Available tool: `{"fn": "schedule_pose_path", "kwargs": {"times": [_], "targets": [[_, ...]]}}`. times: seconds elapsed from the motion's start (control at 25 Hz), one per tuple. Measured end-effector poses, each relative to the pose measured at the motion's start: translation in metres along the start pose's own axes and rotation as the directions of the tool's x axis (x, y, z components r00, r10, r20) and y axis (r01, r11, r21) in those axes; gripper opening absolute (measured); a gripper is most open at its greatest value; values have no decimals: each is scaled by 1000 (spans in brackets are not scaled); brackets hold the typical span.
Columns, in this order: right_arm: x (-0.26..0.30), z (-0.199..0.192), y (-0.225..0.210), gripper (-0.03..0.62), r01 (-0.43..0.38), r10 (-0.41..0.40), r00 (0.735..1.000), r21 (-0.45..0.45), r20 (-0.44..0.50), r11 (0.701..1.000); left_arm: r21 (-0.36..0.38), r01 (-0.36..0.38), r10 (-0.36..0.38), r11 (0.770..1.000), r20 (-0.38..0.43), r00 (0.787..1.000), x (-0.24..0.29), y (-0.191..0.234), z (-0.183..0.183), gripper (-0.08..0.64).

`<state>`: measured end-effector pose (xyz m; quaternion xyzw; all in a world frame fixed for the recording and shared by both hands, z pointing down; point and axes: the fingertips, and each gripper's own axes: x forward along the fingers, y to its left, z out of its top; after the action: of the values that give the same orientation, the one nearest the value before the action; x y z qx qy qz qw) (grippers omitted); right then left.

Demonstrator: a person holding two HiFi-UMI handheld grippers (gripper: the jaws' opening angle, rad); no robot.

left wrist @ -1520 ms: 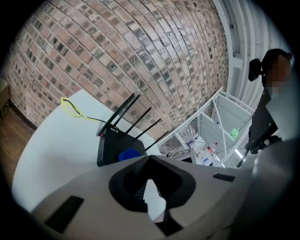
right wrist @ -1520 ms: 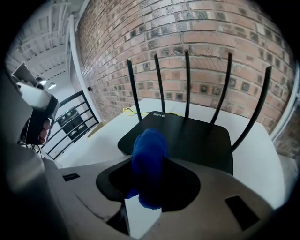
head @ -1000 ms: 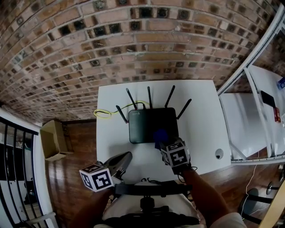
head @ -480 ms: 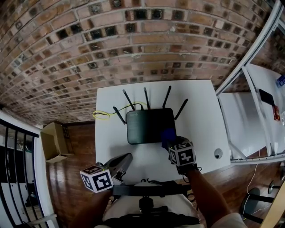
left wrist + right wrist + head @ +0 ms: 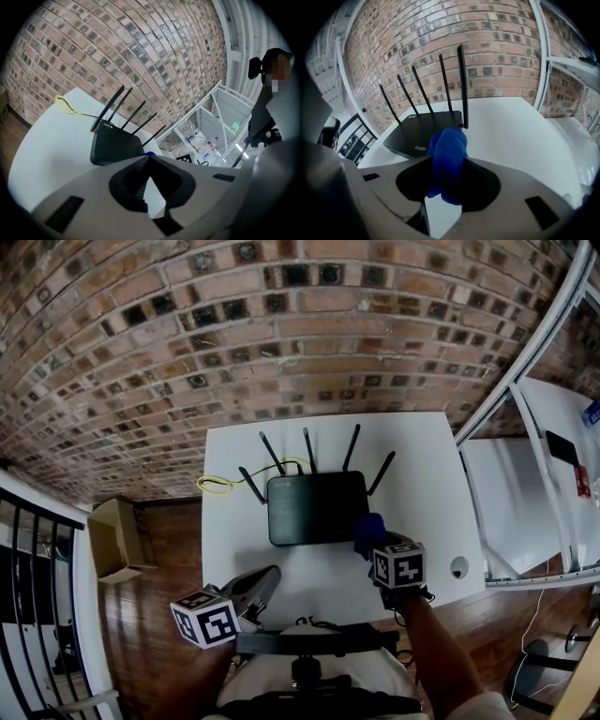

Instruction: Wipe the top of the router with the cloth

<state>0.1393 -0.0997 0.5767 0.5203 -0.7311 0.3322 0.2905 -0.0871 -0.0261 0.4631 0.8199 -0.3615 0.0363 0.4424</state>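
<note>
Right gripper [image 5: 372, 538] slid right off router [image 5: 317, 507] corner, clamped on cloth [image 5: 447, 159]; left gripper [image 5: 265, 577] closed, empty. Return cloth onto top, sweep flat, short of antennas [image 5: 352, 446]

Bright, soft, even light throughout. Near overexposed on white table [image 5: 422, 474], palest right of router [image 5: 314, 507]; faint soft shadow at router's base. Strong fisheye bend in brick wall [image 5: 281, 334] behind router. Black vignette at corners in 2 gripper views. Foreground nearer than router blurred, out of focus; router itself sharp.
</note>
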Motion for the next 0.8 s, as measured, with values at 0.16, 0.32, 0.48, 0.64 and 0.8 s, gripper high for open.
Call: {"fn": "schedule_pose_path", "kwargs": {"times": [0.16,0.32,0.48,0.64,0.8], "targets": [[2,-8,-21,144,28,-27,999,44,-23,999,-7,-13,13,1000,7,1000,-1,1,0,25],[-2,-8,-47,144,107,-101,994,125,-50,986,-18,-9,9,1000,13,1000,0,-2,0,25],[-2,2,-61,144,112,-110,994,128,-27,985,-22,-19,19,1000,20,1000,-1,-1,0,25],[11,16,-66,144,141,-143,989,-54,-36,989,-15,-46,46,999,29,999,-4,5,-2,25],[31,29,-58,144,90,-101,994,-218,-38,972,-35,-79,81,996,30,996,-10,11,-6,25]]}}
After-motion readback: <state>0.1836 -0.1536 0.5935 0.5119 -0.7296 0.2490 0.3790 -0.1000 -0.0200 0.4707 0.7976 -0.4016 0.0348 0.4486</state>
